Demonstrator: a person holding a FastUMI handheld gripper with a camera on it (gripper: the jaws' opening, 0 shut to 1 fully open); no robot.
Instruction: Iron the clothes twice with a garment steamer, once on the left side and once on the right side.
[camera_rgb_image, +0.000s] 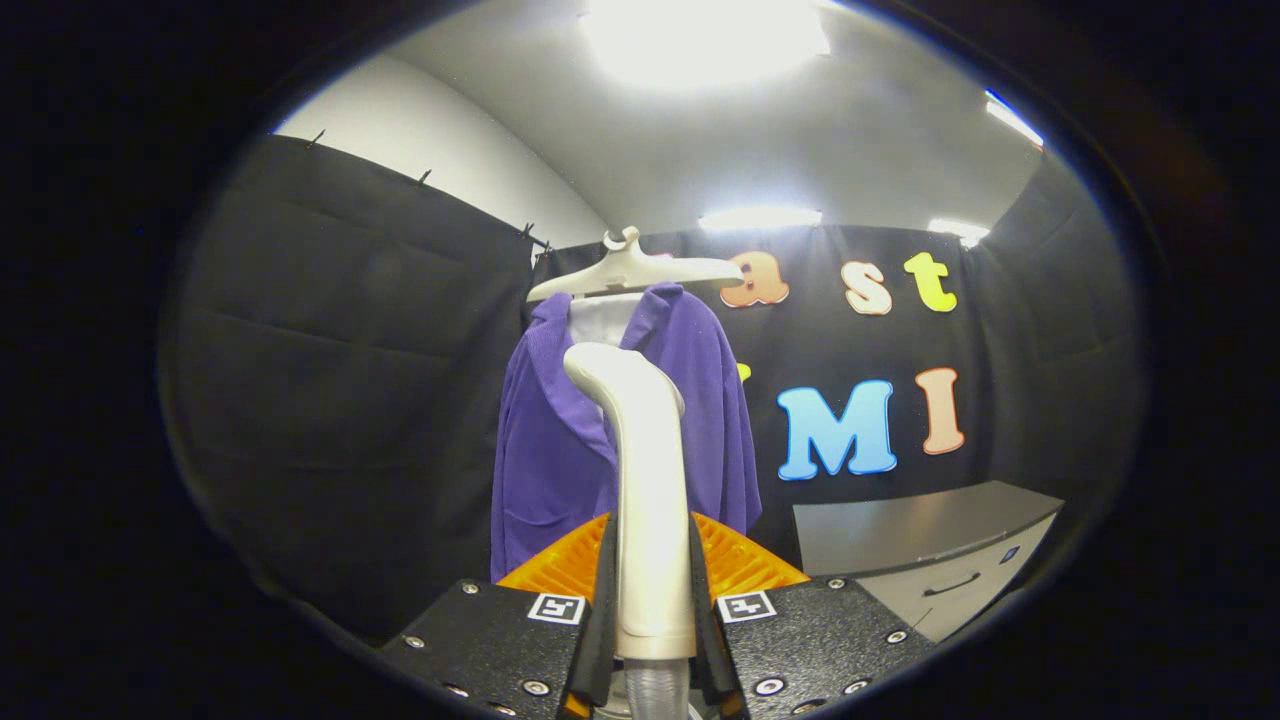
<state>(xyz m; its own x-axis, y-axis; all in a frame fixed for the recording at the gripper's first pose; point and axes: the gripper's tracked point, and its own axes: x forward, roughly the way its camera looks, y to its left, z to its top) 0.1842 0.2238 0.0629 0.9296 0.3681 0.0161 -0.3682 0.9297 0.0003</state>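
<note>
Black cloth walls (340, 400) close the booth on all sides, and bright lamps (700, 35) shine from the white ceiling above. Beyond the fingers, a purple garment (550, 450) hangs on a pale hanger (640, 272), with something white at its collar. Lower on the right side stands a grey cabinet (930, 550) with a drawer handle. The gripper (652, 600) holds the garment steamer (645, 480) upright: both fingers (720, 570) are closed narrow and press on the sides of its cream handle. The bent head of the steamer rises just ahead of the fingers and overlaps the front of the garment; I cannot tell if it touches the cloth. A ribbed hose (655, 690) leaves the handle below.
</note>
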